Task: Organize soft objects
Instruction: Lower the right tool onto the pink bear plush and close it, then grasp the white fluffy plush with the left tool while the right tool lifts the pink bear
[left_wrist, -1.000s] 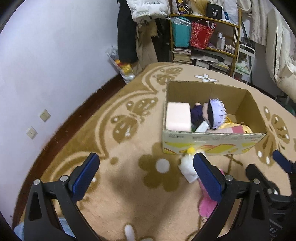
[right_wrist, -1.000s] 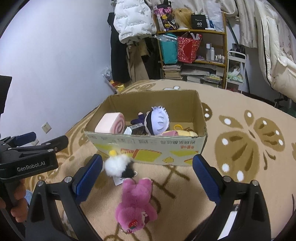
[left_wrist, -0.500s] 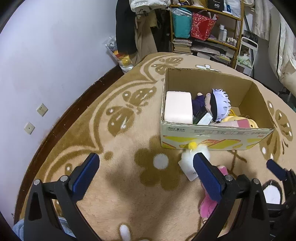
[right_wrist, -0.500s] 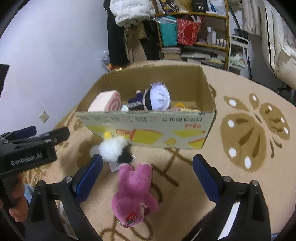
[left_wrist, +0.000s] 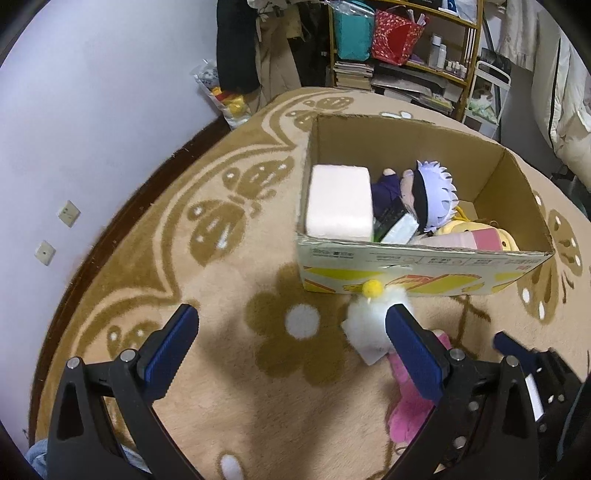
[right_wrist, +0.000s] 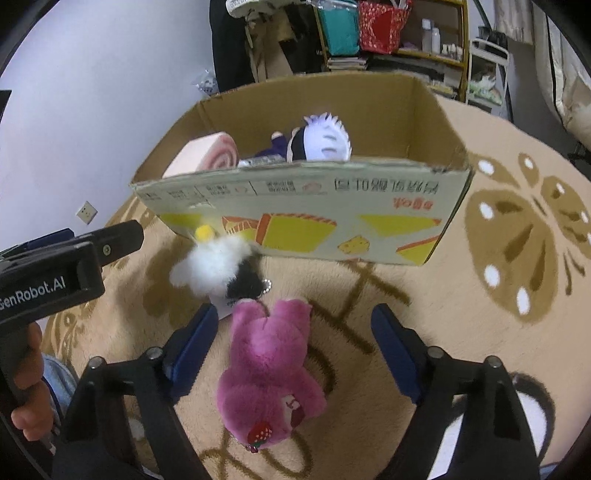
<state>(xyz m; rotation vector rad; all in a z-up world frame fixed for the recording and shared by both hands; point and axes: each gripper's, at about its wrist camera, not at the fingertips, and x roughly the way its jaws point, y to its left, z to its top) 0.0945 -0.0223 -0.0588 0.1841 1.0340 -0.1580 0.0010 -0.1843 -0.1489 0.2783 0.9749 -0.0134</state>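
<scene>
Left gripper (left_wrist: 291, 341) sits at the bottom of its view with the blue pads spread wide and nothing between them, only rug (left_wrist: 147, 236). My cardboard box (left_wrist: 424, 258) fills the upper right, already holding the pink roll cushion (left_wrist: 340, 206), the white-haired doll (left_wrist: 430, 195) and a yellow plush (left_wrist: 476, 236). Just below the box's near wall lies the white fluffy toy (left_wrist: 369, 321), partly behind my right-hand pad, and the pink bear (left_wrist: 410, 413) shows at lower right. My worry on this side: that pad is close to the fluffy toy, so a careless sweep could drag it away or knock the box. Against the picture from a second ago, the box looks larger and I see deeper into it, so this gripper has risen and tipped downward.

Right gripper (right_wrist: 291, 350) is open too, its pads straddling the pink bear (right_wrist: 269, 369) at centre bottom, not yet touching it as far as I can tell. The white fluffy toy (right_wrist: 214, 266) lies just above the bear's head, touching or nearly so, against the box (right_wrist: 303, 214). The risk is that closing now pinches only loose fur and the bear slips out on the lift, or that the left pad catches the fluffy toy's tag and hauls both up. Compared with a second ago, the bear has come much nearer and now lies between the pads; the gripper has descended toward it
</scene>
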